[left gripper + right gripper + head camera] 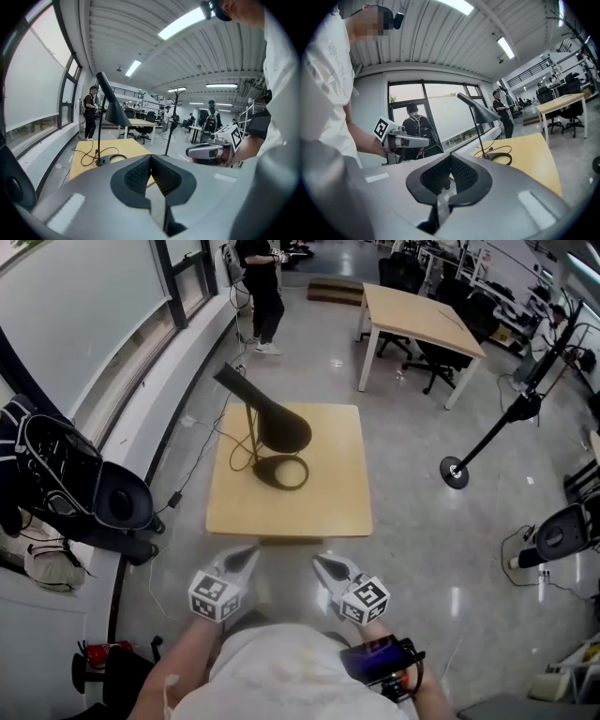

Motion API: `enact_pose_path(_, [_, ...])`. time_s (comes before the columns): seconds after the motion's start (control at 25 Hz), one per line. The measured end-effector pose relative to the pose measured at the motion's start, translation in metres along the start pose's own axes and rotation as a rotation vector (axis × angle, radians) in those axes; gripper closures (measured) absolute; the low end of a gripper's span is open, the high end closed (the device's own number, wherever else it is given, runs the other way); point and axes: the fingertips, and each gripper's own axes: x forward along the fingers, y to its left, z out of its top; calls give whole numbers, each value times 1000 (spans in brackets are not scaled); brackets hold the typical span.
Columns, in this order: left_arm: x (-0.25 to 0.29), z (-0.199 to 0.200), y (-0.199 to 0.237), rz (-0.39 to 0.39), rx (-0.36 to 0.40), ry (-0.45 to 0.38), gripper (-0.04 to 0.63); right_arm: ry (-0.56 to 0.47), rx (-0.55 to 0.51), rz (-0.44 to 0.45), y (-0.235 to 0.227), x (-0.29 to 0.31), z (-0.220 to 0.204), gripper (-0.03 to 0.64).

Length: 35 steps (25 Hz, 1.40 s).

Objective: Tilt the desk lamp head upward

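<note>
A black desk lamp (pixel 267 423) stands on a small square wooden table (pixel 328 493); its cone head (pixel 281 426) tilts downward over its ring base (pixel 280 472), and its cord loops across the table top. Both grippers hang close to my body, short of the table's near edge. My left gripper (pixel 246 560) is shut and holds nothing; the lamp (pixel 111 110) is far ahead of it. My right gripper (pixel 325 565) is shut and empty too, with the lamp (pixel 480 112) well beyond its jaws.
A black bag and chair (pixel 66 484) sit to the left by the window wall. A larger wooden table (pixel 417 320) with office chairs stands behind. A black floor stand (pixel 487 442) leans at the right. A person (pixel 261 292) stands at the back.
</note>
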Motion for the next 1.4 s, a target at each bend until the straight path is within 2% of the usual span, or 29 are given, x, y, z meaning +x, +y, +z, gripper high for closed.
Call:
enact_pose_path(0.28, [42,34,50,-82,68,-13,594,-23,5,-65,-32,46,26,603])
enact_pose_path(0.6, [72,63,99,-177,107,-24,594,-39,-13,-153,-60,92,53,603])
enact_pose_path(0.72, [77,73,114,-206,100,-30,594,-68,-19,-172,-67,104,70,603])
enact_pose_path(0.84, [81,84,134,-216,98,-43,594,-109,-21,-193,-74,114,89,603])
enact_pose_path(1.04, [84,98,159,-223,98,-32,594,-90,-61,-235,-86,128,103,603])
enact_pose_path(1.4, [90,117,187,-183,116,-28,594,-67,-92,-206,-112,147,117,603])
